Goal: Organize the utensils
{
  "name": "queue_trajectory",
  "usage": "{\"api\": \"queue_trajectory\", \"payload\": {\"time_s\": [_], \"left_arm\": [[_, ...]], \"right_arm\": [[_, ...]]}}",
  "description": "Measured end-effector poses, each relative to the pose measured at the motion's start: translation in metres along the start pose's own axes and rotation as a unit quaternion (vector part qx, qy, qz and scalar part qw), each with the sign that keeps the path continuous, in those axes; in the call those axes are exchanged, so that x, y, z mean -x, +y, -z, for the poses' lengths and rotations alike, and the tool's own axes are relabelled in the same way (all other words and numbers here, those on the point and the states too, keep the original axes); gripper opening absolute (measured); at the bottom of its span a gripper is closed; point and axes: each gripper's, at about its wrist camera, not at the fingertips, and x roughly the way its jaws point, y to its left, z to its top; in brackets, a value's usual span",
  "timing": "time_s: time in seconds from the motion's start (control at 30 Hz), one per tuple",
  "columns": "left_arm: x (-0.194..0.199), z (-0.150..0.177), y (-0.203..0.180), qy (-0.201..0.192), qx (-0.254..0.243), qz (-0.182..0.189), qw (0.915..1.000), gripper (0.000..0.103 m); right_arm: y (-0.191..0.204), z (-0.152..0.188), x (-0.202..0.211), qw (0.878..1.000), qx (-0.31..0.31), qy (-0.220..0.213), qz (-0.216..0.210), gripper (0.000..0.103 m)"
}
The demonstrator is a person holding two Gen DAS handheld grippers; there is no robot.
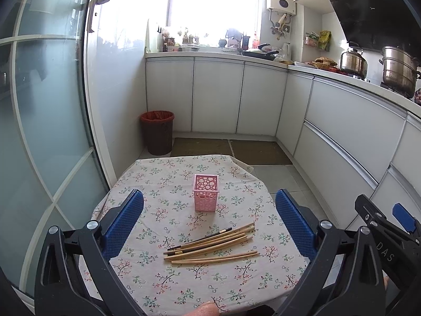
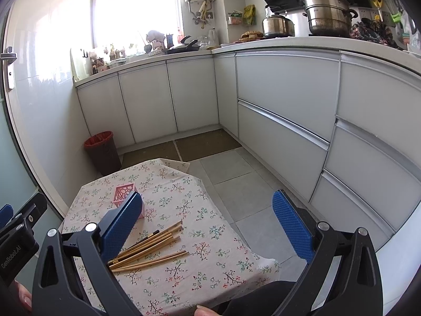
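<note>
Both grippers hang above the near edge of the small table: the left gripper and the right gripper each have jaws spread wide, holding nothing. On the floral tablecloth a loose bundle of chopsticks lies flat. Just beyond stands the empty pink perforated holder, upright. Farther off, a lined bin sits by the cabinets.

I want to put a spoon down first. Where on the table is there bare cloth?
Bare: the cloth behind the pink holder, the strips beside it, and the near edge below the chopsticks. Crowded: the middle, where the chopsticks lie fanned just in front of the holder.
</note>
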Motion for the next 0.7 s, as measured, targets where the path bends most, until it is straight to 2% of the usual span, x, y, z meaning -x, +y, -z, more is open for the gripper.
{"api": "queue_trajectory", "payload": {"time_s": [0.7], "left_arm": [[-0.01, 0.0, 0.002, 0.016, 0.004, -0.001, 0.9999, 0.096]], "right_arm": [[0.003, 0.001, -0.011, 1.0, 0.004, 0.014, 0.001, 0.097]]}}
